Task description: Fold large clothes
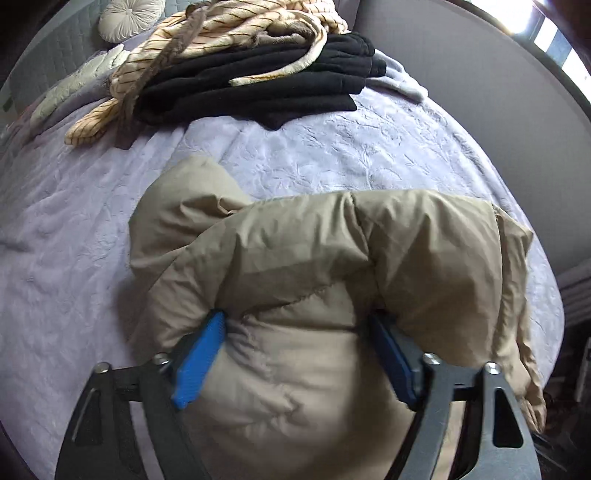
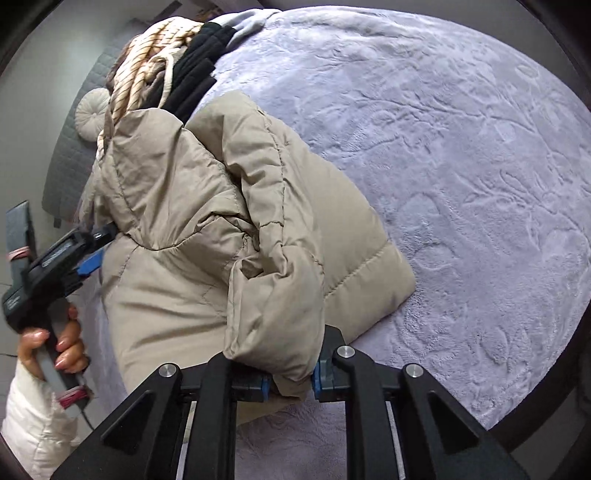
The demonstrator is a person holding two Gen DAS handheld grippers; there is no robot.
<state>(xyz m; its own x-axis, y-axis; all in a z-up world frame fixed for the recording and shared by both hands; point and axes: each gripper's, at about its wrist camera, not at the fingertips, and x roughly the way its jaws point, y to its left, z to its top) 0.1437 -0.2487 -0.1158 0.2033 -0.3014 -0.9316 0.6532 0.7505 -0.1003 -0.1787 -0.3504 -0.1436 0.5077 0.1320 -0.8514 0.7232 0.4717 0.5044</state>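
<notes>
A beige puffer jacket (image 1: 295,258) lies bunched on the lilac bed cover (image 1: 332,147). My left gripper (image 1: 295,317) points steeply down into it. Its blue pads (image 1: 199,358) stand wide apart with the puffy fabric between them, and a padded roll hangs over the tips. In the right wrist view the jacket (image 2: 177,206) is folded over itself, and the left gripper (image 2: 92,254) sits at its left edge. My right gripper (image 2: 290,382) is shut on the cuff end of the sleeve (image 2: 273,306), which is laid across the jacket's body.
A pile of black clothes (image 1: 258,85) with a cream striped garment (image 1: 221,33) on top lies at the far side of the bed, next to a round cushion (image 1: 129,16). A hand (image 2: 68,343) in a white sleeve holds the left gripper. Open cover (image 2: 461,184) spreads to the right.
</notes>
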